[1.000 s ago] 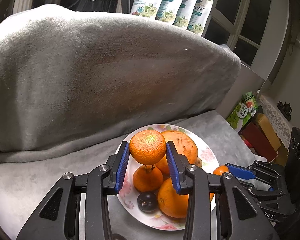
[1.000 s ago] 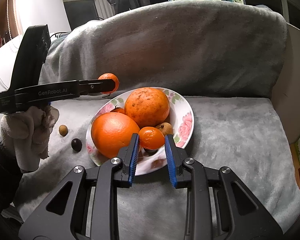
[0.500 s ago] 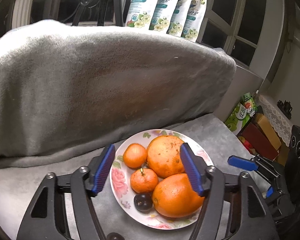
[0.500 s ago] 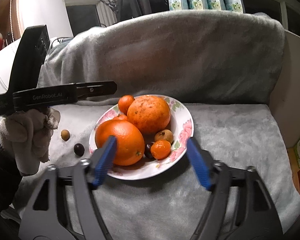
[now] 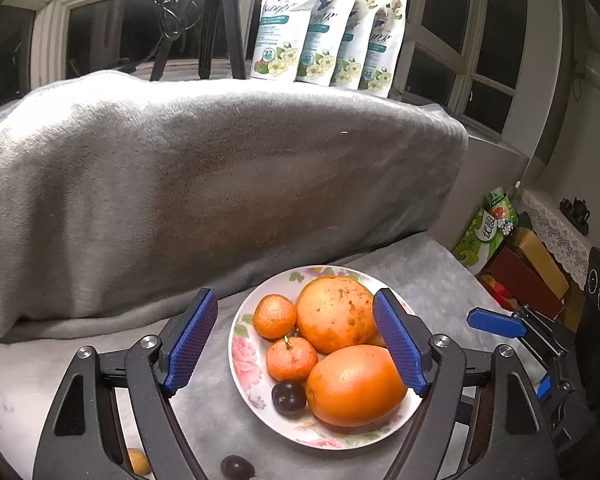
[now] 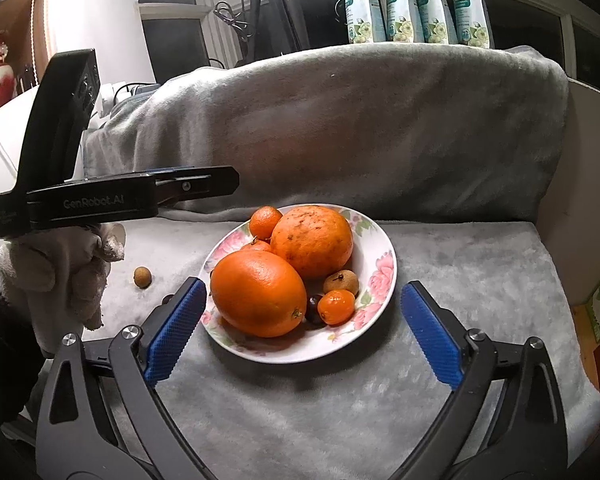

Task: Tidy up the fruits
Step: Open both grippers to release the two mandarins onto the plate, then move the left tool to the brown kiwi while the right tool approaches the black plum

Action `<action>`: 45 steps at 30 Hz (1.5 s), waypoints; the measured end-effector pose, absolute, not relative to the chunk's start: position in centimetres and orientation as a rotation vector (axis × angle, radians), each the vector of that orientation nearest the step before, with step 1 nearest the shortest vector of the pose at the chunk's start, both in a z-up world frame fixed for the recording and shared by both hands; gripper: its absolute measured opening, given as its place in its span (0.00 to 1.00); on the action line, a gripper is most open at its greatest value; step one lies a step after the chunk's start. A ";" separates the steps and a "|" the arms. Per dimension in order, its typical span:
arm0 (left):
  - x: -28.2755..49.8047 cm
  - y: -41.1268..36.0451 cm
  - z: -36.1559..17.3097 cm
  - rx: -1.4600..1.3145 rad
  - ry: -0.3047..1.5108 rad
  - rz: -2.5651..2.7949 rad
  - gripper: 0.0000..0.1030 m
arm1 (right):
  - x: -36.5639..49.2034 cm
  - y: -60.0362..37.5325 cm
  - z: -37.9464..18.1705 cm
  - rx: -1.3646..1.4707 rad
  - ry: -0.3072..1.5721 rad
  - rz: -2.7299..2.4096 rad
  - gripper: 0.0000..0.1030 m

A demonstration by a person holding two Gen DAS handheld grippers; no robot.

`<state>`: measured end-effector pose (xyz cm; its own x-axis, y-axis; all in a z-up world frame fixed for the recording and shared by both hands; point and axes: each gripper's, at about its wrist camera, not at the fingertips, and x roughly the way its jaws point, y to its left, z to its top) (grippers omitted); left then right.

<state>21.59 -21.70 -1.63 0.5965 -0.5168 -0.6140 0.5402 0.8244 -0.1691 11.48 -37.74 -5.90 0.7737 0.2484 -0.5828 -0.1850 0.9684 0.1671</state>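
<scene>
I find both hand-held grippers, left point(image 5: 294, 344) and right point(image 6: 304, 332), just opened wide and empty over the plate point(image 6: 380, 248). Loose longan point(image 6: 142, 277) lies below-left, nearer my left.

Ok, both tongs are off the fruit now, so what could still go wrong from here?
The plate is heaped: a small mandarin leans against the speckled orange by the rim and might roll out if nudged. A brown longan and a dark fruit lie loose on the grey blanket, near the left tongs, and could be knocked away.
</scene>
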 end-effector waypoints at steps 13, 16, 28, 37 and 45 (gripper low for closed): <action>19.5 -20.8 -0.4 0.050 0.659 -0.621 0.78 | 10.1 -37.0 -5.1 0.110 0.606 0.225 0.97; 19.0 -20.5 -0.1 0.053 0.651 -0.625 0.78 | 9.7 -36.8 -5.0 0.115 0.596 0.226 0.97; 16.6 -18.1 0.6 0.053 0.610 -0.618 0.78 | 8.2 -35.1 -4.1 0.112 0.545 0.259 0.97; 14.7 -14.9 0.7 0.062 0.557 -0.583 0.78 | 8.1 -33.7 -4.0 0.127 0.588 0.289 0.97; 13.9 -10.5 -1.4 0.048 0.614 -0.508 0.78 | 8.1 -31.4 -5.1 0.115 0.654 0.336 0.97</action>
